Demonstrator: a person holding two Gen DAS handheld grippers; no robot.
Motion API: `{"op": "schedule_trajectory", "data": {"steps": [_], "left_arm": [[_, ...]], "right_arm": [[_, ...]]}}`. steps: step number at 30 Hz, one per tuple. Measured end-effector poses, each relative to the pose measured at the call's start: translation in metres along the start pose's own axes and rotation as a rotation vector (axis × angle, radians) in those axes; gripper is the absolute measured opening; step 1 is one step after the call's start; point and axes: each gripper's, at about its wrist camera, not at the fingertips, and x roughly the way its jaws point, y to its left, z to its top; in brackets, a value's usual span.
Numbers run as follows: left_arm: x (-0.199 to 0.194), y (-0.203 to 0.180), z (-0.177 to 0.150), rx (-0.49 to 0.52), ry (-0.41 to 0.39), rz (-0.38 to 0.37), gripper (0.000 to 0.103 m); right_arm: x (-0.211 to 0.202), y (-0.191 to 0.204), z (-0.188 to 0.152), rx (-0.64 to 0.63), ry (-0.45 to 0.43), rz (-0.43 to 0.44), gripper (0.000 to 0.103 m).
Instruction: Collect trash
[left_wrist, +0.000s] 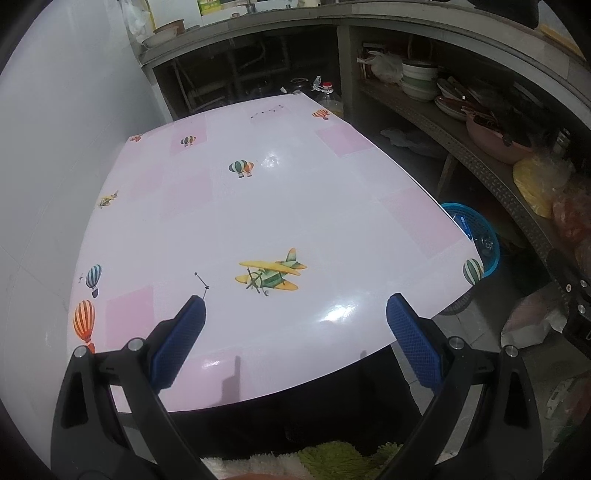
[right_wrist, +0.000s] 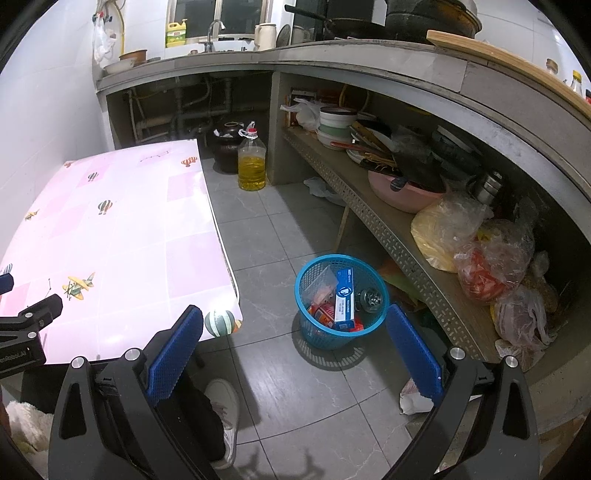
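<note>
A blue mesh trash basket (right_wrist: 341, 301) stands on the tiled floor right of the table; it holds a blue and white box (right_wrist: 344, 295), a clear wrapper, red packets and a metal strainer. Its rim also shows past the table edge in the left wrist view (left_wrist: 476, 229). My right gripper (right_wrist: 295, 343) is open and empty, above the floor just in front of the basket. My left gripper (left_wrist: 295, 321) is open and empty over the near edge of the pink table (left_wrist: 258, 214); it also shows in the right wrist view (right_wrist: 29, 325). The tabletop bears only printed balloons and planes.
A low shelf (right_wrist: 388, 225) under the counter on the right holds bowls, a pink basin and plastic bags. An oil bottle (right_wrist: 252, 162) and a dark pot (right_wrist: 227, 146) stand on the floor beyond the table. A white shoe (right_wrist: 225, 406) is below my right gripper. White wall at left.
</note>
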Motion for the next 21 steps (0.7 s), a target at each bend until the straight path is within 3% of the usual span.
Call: {"op": "schedule_trajectory", "data": {"steps": [21], "left_arm": [[0.0011,0.0025,0.0000,-0.015,0.009,-0.002,0.094]], "right_arm": [[-0.0024,0.0012,0.0021,0.000,-0.001,-0.002,0.096]]}}
